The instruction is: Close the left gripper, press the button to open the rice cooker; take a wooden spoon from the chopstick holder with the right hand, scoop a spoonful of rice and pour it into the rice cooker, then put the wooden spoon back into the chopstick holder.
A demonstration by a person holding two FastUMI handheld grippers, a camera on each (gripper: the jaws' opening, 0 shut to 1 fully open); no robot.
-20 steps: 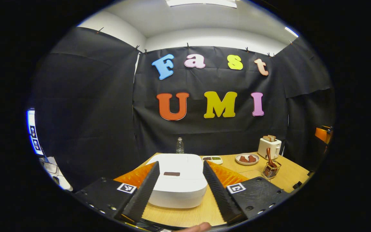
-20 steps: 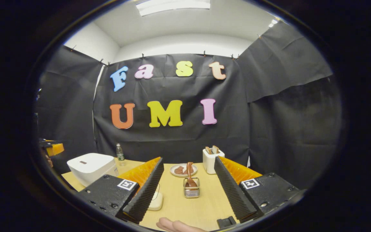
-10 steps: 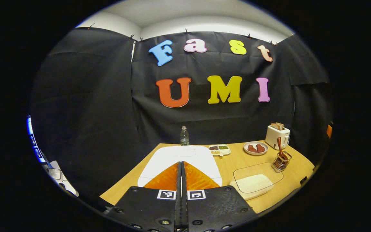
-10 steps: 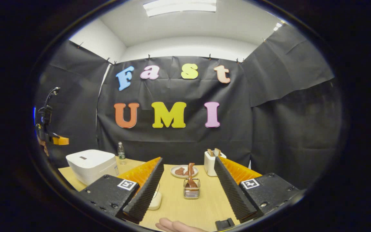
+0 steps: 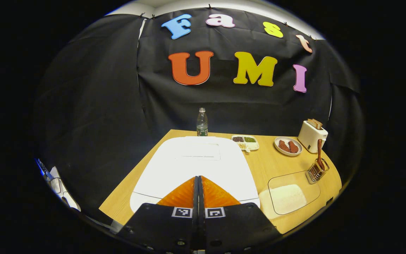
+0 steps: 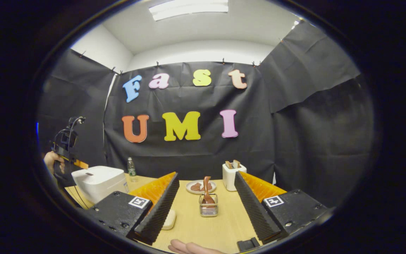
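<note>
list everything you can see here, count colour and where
rice cooker: 1, white, lid down, left part of the table, right under the left tool
water bottle: 1, clear, back edge behind the cooker
divided snack dish: 1, white, right of the cooker's back corner
plate: 1, white with brown pieces, left of the toaster
toaster: 1, white, bread in its slots, back right
chopstick holder: 1, wire, right side, ahead of the right tool
wooden spoon: 1, brown, standing in the holder
rice tray: 1, clear with white rice, front right
table: 1, light wood
left tool: 1, shut, over the cooker's front edge
right tool: 1, open, facing the holder
</note>
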